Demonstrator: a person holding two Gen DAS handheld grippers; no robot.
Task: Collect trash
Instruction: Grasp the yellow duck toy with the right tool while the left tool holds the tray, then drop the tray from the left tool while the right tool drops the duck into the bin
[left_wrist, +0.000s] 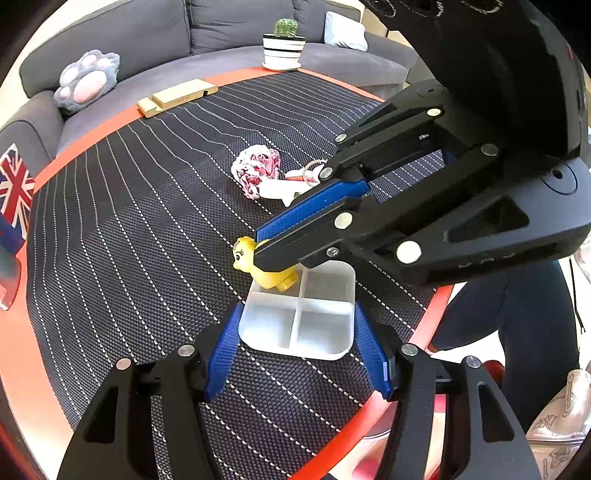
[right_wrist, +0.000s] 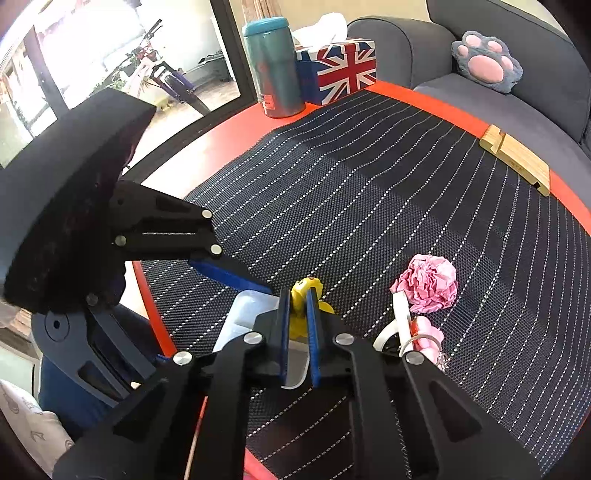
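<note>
My right gripper (right_wrist: 299, 295) is shut on a yellow toy duck (right_wrist: 301, 310) and holds it over the far corner of a white four-compartment tray (left_wrist: 299, 321); the duck (left_wrist: 258, 266) also shows in the left wrist view under the right gripper (left_wrist: 258, 243). My left gripper (left_wrist: 295, 332) is open, its blue fingers either side of the tray's near end, gripping nothing. A crumpled pink paper ball (left_wrist: 256, 168) (right_wrist: 430, 282) lies on the mat beyond, with a white roll of tape and small pink items (right_wrist: 413, 328) beside it.
The dark striped mat (left_wrist: 147, 229) covers a red table. A wooden stand (left_wrist: 177, 96), a potted cactus (left_wrist: 284, 44), a teal tumbler (right_wrist: 273, 66) and a Union Jack tissue box (right_wrist: 340, 70) stand along its edges. A grey sofa with a paw cushion (left_wrist: 88, 79) lies behind.
</note>
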